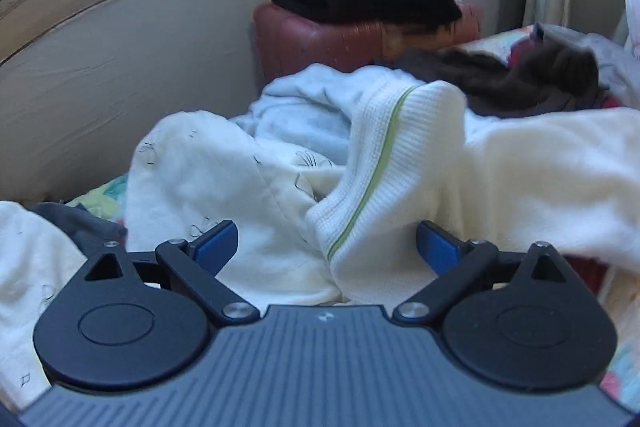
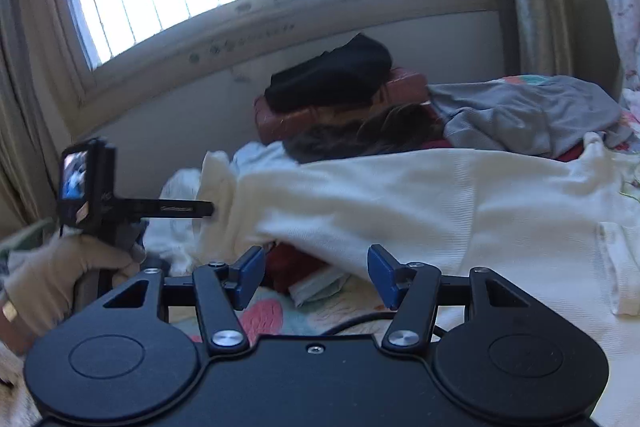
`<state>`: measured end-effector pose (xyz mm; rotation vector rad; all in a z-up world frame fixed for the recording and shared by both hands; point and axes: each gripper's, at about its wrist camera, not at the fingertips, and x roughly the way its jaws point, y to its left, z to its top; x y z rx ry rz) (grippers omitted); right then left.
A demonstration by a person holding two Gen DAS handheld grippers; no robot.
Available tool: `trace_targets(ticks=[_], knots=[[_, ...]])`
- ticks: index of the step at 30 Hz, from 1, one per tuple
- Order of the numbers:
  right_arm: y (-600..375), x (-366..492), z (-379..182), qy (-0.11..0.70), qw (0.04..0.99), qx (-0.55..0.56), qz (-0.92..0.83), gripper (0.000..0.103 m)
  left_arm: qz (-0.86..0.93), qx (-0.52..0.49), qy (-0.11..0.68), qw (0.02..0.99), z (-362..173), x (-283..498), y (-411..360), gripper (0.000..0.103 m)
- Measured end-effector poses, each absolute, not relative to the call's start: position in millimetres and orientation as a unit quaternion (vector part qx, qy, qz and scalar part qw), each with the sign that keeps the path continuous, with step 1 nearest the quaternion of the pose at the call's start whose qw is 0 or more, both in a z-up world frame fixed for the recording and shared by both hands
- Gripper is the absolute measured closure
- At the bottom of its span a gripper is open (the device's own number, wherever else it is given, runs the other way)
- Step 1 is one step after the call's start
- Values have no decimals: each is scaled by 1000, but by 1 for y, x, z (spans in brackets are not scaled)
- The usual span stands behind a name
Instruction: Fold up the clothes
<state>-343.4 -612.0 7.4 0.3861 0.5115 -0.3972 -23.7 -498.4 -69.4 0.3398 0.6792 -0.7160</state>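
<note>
A cream knit sweater [image 1: 520, 179] with a ribbed hem and a green stripe [image 1: 380, 163] lies across the bed. My left gripper [image 1: 326, 247] is open, with the ribbed hem lying between its blue fingers. In the right wrist view the same sweater [image 2: 420, 203] stretches across the bed, and my left gripper [image 2: 208, 209] reaches into its left end. My right gripper [image 2: 316, 275] is open and empty, just in front of the sweater's lower edge.
A white printed garment [image 1: 208, 179] lies left of the sweater. A black folded garment [image 2: 332, 75] sits on a red case [image 2: 344, 107] against the wall. A brown garment [image 2: 360, 139], a grey garment [image 2: 528, 111] and a red item [image 2: 296, 263] lie nearby.
</note>
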Motion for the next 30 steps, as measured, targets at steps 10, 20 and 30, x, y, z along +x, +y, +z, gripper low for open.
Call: trace_targets(ticks=[10,20,30], knots=[[-607,-333,-37,268,910,240,-206,40,-410,102,318,849,-70,-27,-509,89],[-614,-362,-44,290,906,213,-221,40,-479,58,238,843,-29,-74,-503,89],[-624,-429,-40,316,900,169,-249,39,-358,132,234,894,-38,-73,-505,43]])
